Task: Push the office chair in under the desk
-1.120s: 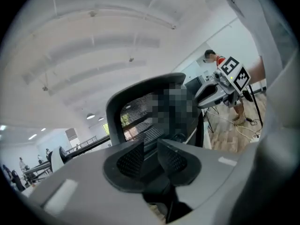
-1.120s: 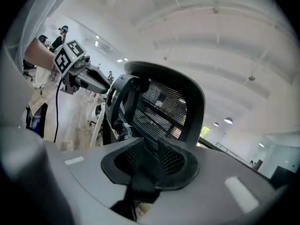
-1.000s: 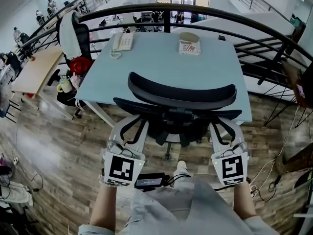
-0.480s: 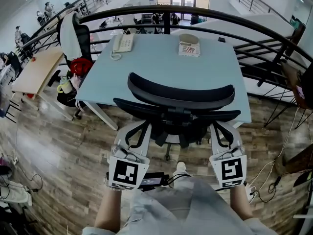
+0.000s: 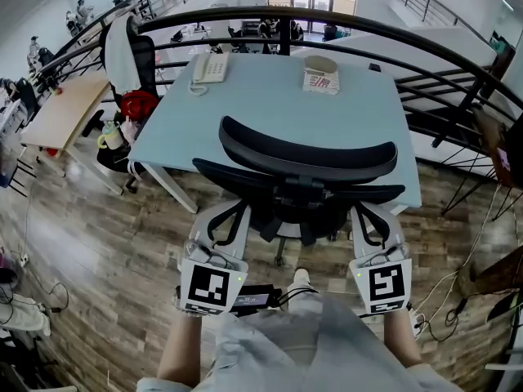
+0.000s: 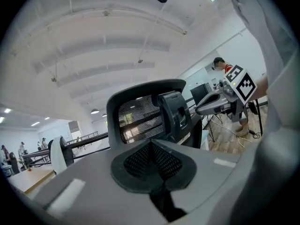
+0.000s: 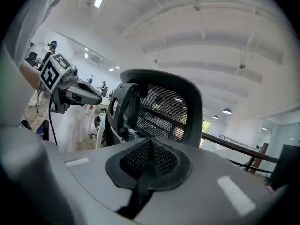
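The left tool [image 5: 222, 219] and right tool [image 5: 372, 219] each have jaws pressed together on nothing, likely to serve as blunt pushers behind the back of the office chair [image 5: 306, 158]. The chair stands at the near edge of the counter [image 5: 261, 104], seemingly not fully under. A bowl [image 5: 319, 62] at the far side hides its contents.

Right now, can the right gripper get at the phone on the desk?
Probably not from here: the phone sits far back on the desk, and the office chair stands between it and the right gripper, jaws shut.
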Demonstrator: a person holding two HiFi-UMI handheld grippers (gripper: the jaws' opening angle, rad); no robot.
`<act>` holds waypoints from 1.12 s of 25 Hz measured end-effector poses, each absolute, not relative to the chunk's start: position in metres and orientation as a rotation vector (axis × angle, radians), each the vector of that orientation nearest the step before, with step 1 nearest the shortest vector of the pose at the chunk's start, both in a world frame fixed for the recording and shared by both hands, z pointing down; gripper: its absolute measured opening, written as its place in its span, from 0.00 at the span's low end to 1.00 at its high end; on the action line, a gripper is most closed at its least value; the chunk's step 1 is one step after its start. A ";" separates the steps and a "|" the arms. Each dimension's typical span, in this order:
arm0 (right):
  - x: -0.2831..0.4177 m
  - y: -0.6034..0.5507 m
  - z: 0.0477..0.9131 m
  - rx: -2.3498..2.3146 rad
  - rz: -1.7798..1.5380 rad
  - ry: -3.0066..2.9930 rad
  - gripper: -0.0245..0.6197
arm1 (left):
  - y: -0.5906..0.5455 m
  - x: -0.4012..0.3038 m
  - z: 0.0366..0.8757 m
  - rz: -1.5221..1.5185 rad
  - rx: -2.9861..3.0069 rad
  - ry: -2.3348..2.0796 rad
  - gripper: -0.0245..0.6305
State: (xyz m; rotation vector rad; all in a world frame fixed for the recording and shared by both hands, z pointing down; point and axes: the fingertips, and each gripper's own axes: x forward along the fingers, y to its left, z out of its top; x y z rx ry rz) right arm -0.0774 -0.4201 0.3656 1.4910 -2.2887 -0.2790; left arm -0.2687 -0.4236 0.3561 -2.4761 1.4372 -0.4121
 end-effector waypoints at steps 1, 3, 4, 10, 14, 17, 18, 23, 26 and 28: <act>-0.078 -0.420 0.366 1.486 -0.285 -2.285 0.05 | -0.423 -0.269 0.356 -0.412 -2.479 1.443 0.04; -0.079 -0.420 0.368 1.480 -0.294 -2.279 0.05 | -0.423 -0.270 0.356 -0.405 -2.473 1.441 0.04; -0.079 -0.421 0.368 1.479 -0.295 -2.278 0.05 | -0.423 -0.271 0.356 -0.407 -2.473 1.441 0.04; -0.083 -0.421 0.369 1.465 -0.306 -2.276 0.05 | -0.421 -0.273 0.359 -0.412 -2.482 1.436 0.04; -0.084 -0.420 0.369 1.458 -0.300 -2.281 0.05 | -0.421 -0.273 0.359 -0.404 -2.482 1.442 0.04; -0.086 -0.421 0.369 1.443 -0.303 -2.286 0.05 | -0.421 -0.272 0.357 -0.398 -2.483 1.450 0.04; -0.087 -0.420 0.369 1.437 -0.312 -2.289 0.05 | -0.420 -0.272 0.357 -0.400 -2.487 1.456 0.04; -0.089 -0.419 0.374 1.415 -0.318 -2.274 0.05 | -0.416 -0.270 0.359 -0.381 -2.490 1.443 0.04; -0.091 -0.420 0.375 1.417 -0.324 -2.283 0.05 | -0.416 -0.270 0.361 -0.391 -2.491 1.446 0.04; -0.091 -0.420 0.376 1.421 -0.337 -2.289 0.05 | -0.416 -0.270 0.362 -0.394 -2.491 1.448 0.04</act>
